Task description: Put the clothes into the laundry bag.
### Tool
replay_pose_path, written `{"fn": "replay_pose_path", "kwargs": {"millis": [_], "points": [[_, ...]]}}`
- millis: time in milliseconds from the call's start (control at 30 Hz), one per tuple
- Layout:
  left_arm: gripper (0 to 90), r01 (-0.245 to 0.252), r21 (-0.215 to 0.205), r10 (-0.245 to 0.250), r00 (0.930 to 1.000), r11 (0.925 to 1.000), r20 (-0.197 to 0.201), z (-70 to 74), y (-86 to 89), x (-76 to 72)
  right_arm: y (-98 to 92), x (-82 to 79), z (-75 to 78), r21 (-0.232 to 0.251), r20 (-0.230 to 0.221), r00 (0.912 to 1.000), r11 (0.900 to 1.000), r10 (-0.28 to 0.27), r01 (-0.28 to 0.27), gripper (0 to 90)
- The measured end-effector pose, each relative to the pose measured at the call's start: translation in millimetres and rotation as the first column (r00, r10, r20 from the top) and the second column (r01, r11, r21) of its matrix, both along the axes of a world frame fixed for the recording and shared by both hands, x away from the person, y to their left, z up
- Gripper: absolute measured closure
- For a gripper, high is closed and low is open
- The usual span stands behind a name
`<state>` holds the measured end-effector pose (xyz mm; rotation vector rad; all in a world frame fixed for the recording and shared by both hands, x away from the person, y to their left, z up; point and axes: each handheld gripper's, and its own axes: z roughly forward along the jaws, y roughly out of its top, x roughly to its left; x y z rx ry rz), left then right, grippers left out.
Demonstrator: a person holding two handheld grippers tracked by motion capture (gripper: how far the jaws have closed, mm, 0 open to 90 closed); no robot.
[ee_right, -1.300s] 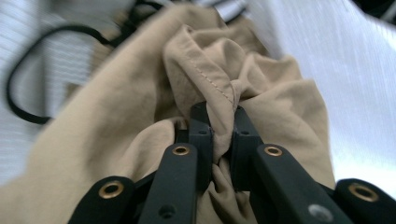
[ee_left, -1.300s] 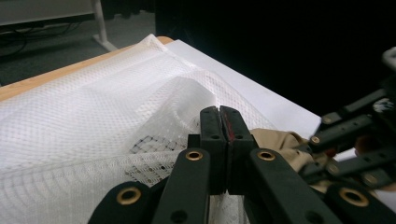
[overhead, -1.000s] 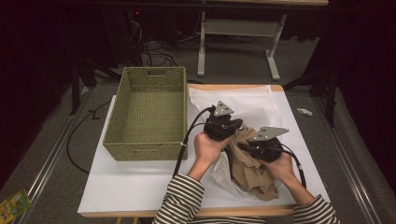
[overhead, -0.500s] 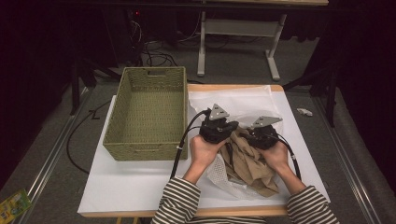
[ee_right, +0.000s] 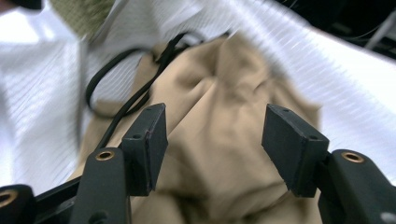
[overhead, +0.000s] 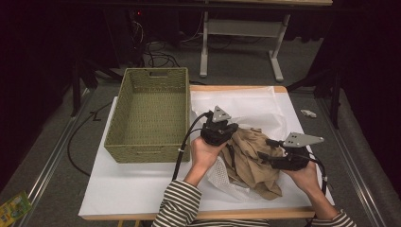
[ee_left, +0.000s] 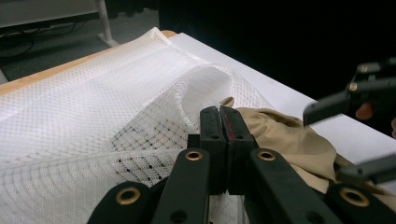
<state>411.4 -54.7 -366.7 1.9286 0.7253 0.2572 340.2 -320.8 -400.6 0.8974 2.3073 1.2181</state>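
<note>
Striped sleeves, black tongs (overhead: 227, 137) with brass rivets, grey triangular plates, black cables

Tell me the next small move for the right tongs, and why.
Probably bring the right tongs down onto a fresh fold of the tan garment and close. Their jaws have just been opening and now stand apart above the cloth, pinching nothing, while the left tongs are shut at the edge of the white mesh bag.

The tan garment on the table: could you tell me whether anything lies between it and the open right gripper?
Nothing visible does: the right gripper hangs open just above the tan garment, bare cloth between its jaws.
</note>
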Motion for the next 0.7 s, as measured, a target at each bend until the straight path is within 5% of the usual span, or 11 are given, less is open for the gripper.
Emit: {"fn": "replay_pose_path", "kwargs": {"millis": [233,367,533,700], "points": [[89.0,0.013,0.001,-0.013,0.9999,0.9999,-0.002,1.1,-1.3,-0.6,21.8,14.0,-35.0,-0.117,-0.116,0.9929,0.992,0.027,-0.041,34.6],[89.0,0.012,0.003,-0.012,0.9999,0.9999,-0.003,0.4,-2.6,-0.5,28.4,24.4,-45.4,-0.127,-0.157,0.9872,0.991,0.028,-0.048,46.6],[89.0,0.012,0.004,-0.012,0.9998,0.9999,-0.014,-1.0,-6.6,0.2,35.5,20.1,-46.4,-0.205,-0.13,0.9896,0.975,0.062,-0.088,79.9],[89.1,0.038,0.01,-0.038,0.9988,0.9992,-0.03,-3.0,-7.9,1.9,37.6,13.1,-36.2,-0.187,-0.087,0.9928,0.977,0.083,-0.098,84.3]]}}
